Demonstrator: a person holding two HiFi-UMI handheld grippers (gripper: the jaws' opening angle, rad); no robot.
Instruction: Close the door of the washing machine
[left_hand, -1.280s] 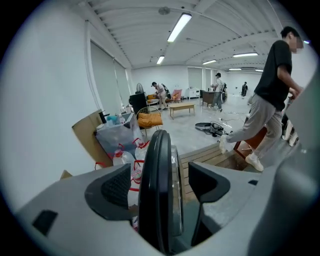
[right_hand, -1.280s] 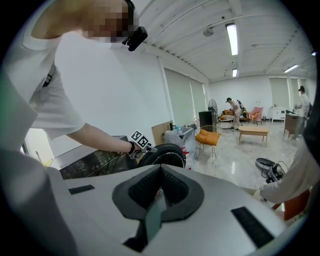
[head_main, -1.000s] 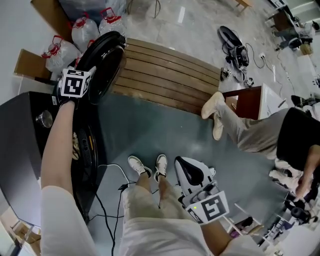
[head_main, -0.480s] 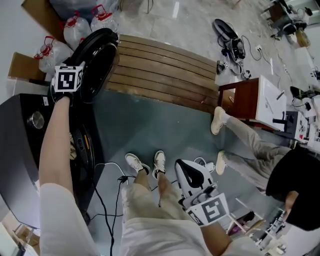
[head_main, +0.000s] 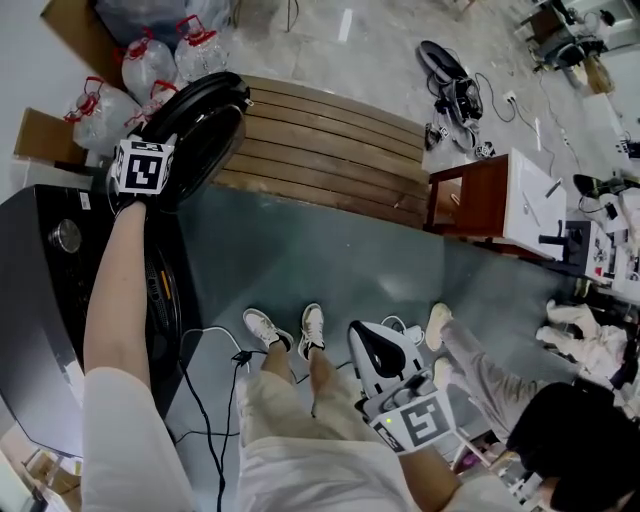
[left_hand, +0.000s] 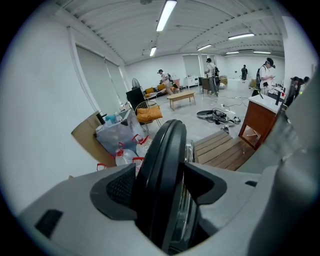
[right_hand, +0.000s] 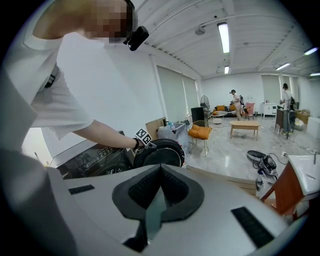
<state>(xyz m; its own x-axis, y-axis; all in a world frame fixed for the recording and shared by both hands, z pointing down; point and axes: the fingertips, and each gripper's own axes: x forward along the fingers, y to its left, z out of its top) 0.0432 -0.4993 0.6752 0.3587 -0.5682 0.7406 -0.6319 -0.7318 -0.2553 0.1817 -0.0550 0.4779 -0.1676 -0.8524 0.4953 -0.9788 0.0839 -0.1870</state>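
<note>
In the head view the left claw (head_main: 160, 150) reaches out to the round black door (head_main: 205, 130), which stands swung out from the dark washing machine (head_main: 40, 290) beside a wooden slatted platform (head_main: 330, 150), while the right claw (head_main: 368, 340) hangs idle low above the grey floor (head_main: 300, 250). In the left gripper view this claw pinches the thick rim of the door, its jaws having just eased a little wider, probably a hold for swinging the door shut. In the right gripper view the jaws are pressed together on nothing, and behind is a large bright hall with strip lights.
</note>
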